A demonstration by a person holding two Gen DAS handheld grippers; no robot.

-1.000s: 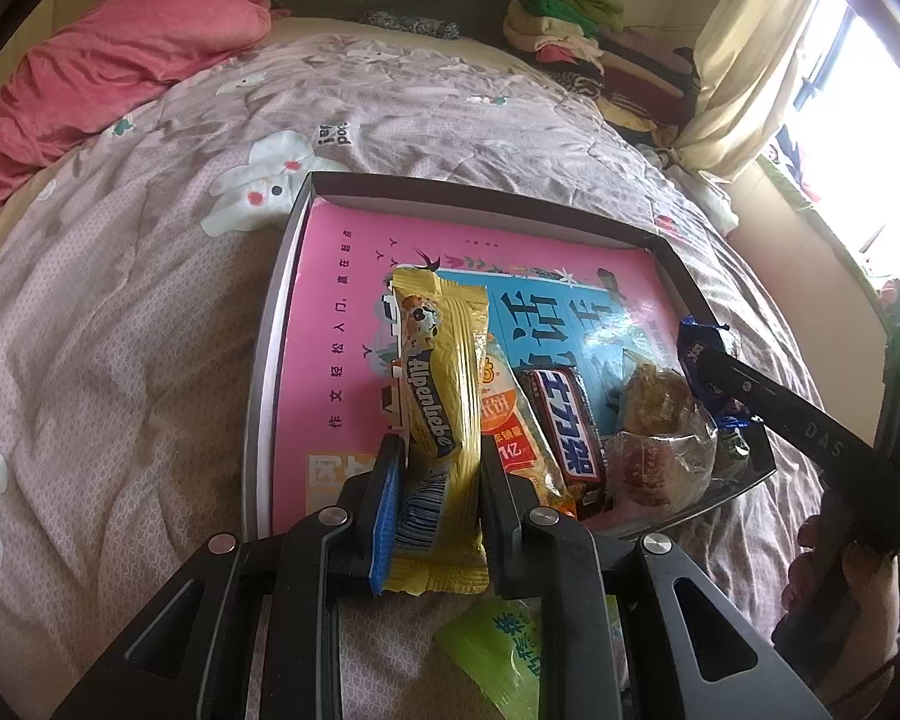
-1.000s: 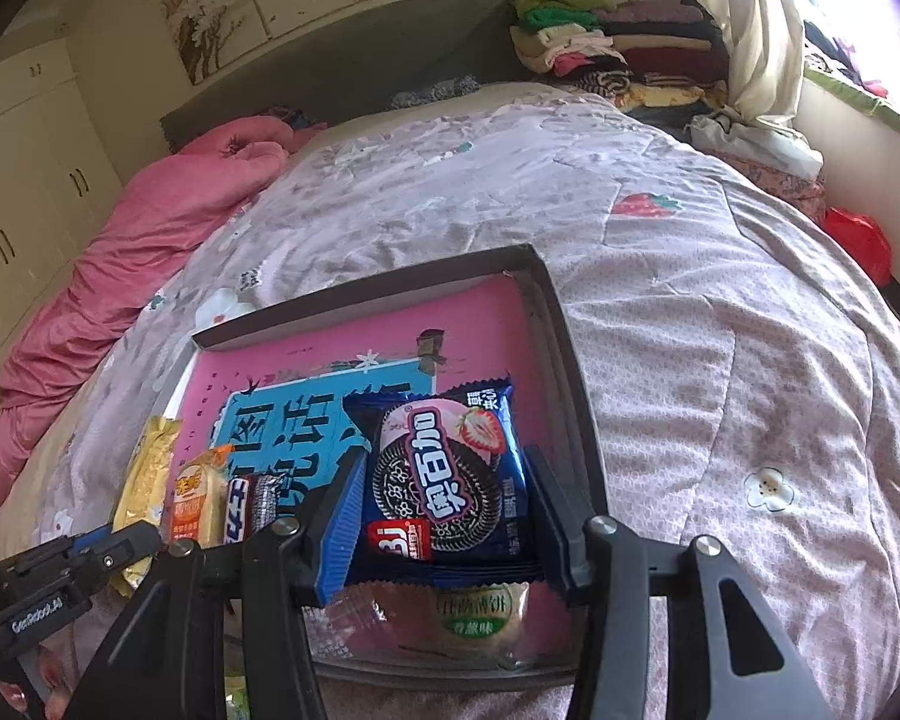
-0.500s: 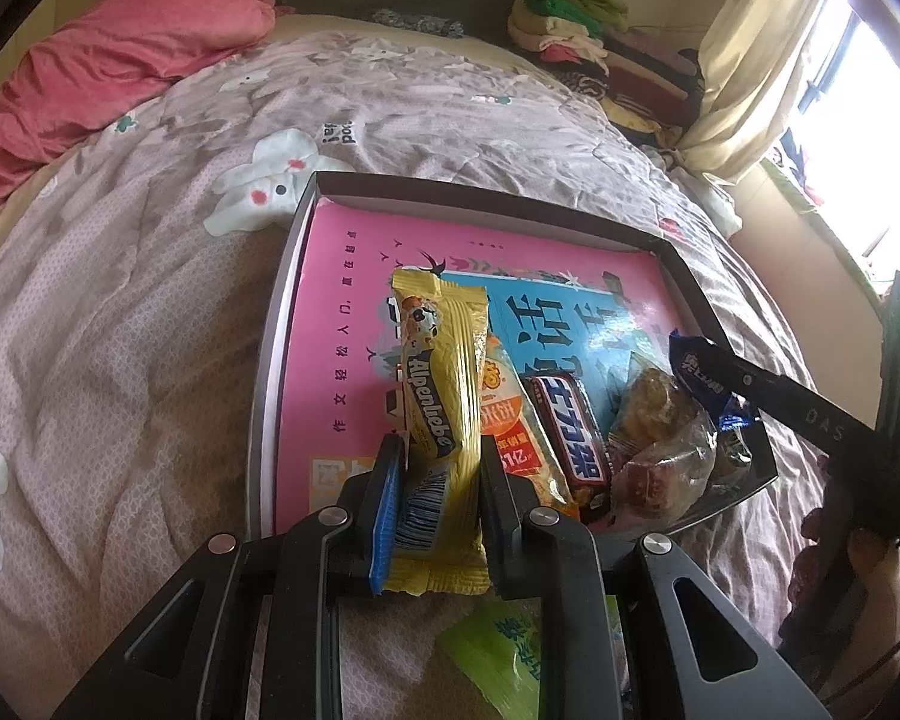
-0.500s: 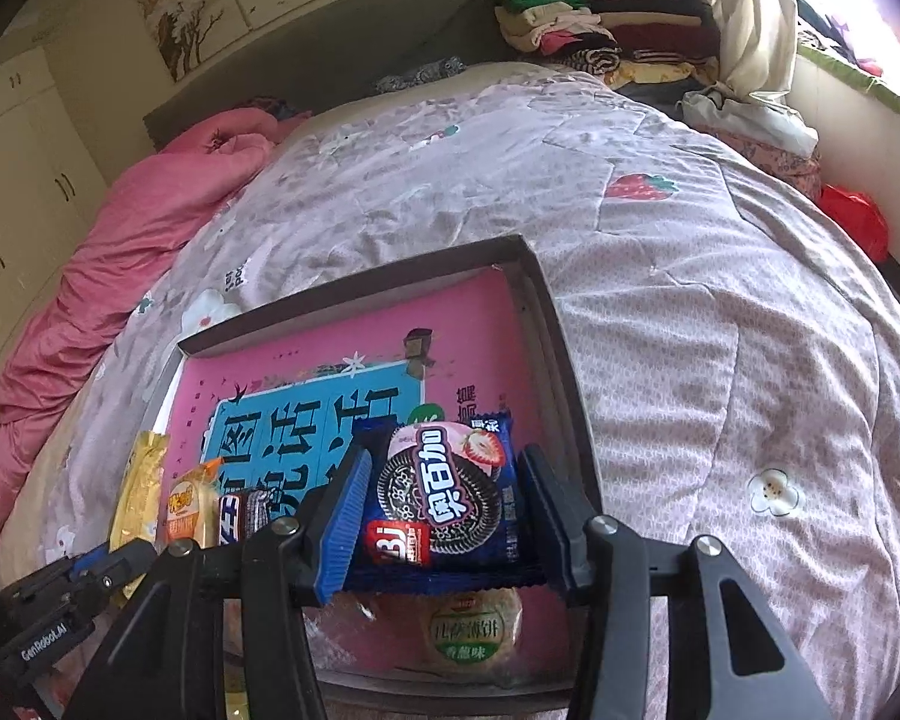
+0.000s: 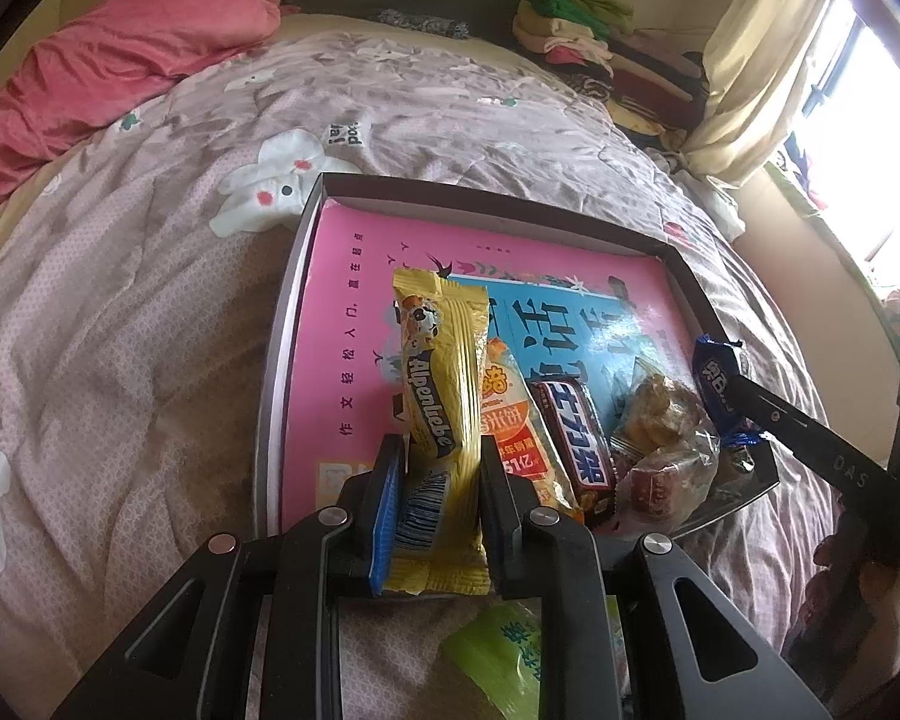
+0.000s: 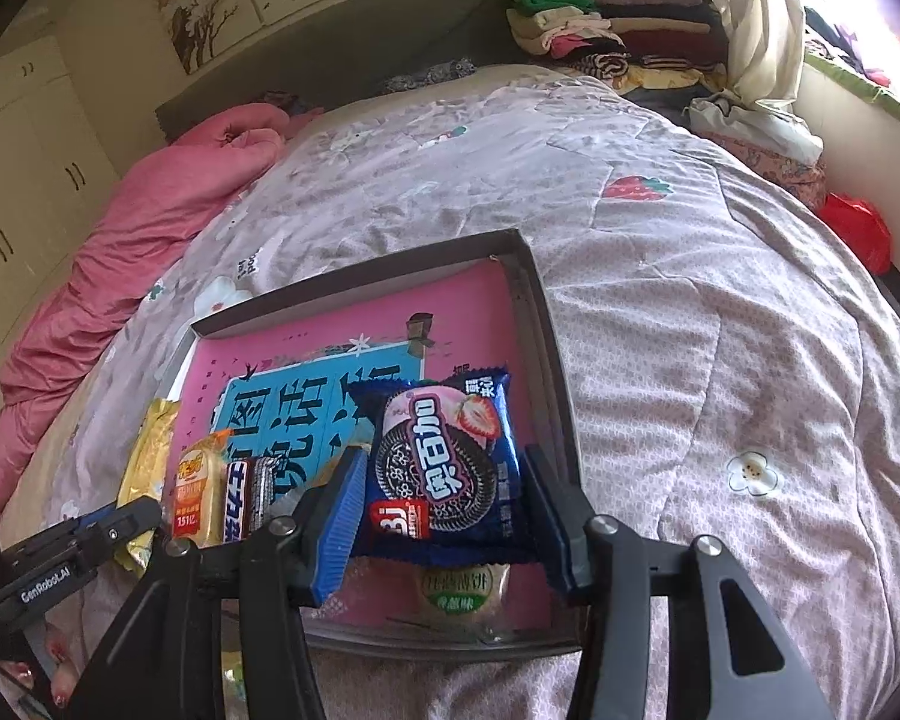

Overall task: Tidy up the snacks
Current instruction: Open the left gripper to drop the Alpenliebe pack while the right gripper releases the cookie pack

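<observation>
My left gripper is shut on a yellow Alpenliebe bar, held over the near left part of the dark tray with a pink and blue bottom. My right gripper is shut on a blue Oreo pack, held over the tray's near right corner. In the tray lie an orange wafer pack, a dark chocolate bar and a clear bag of sweets. A round biscuit pack lies under the Oreo pack. The right gripper also shows in the left wrist view.
The tray rests on a bed with a grey-pink patterned quilt. A green snack bag lies on the quilt below my left gripper. A pink duvet is at the far left, folded clothes at the head, a window to the right.
Both grippers have risen and drawn back slightly with their snacks still held. The Oreo pack now sits nearer the tray's right wall. The snacks lying in the tray have not moved.
</observation>
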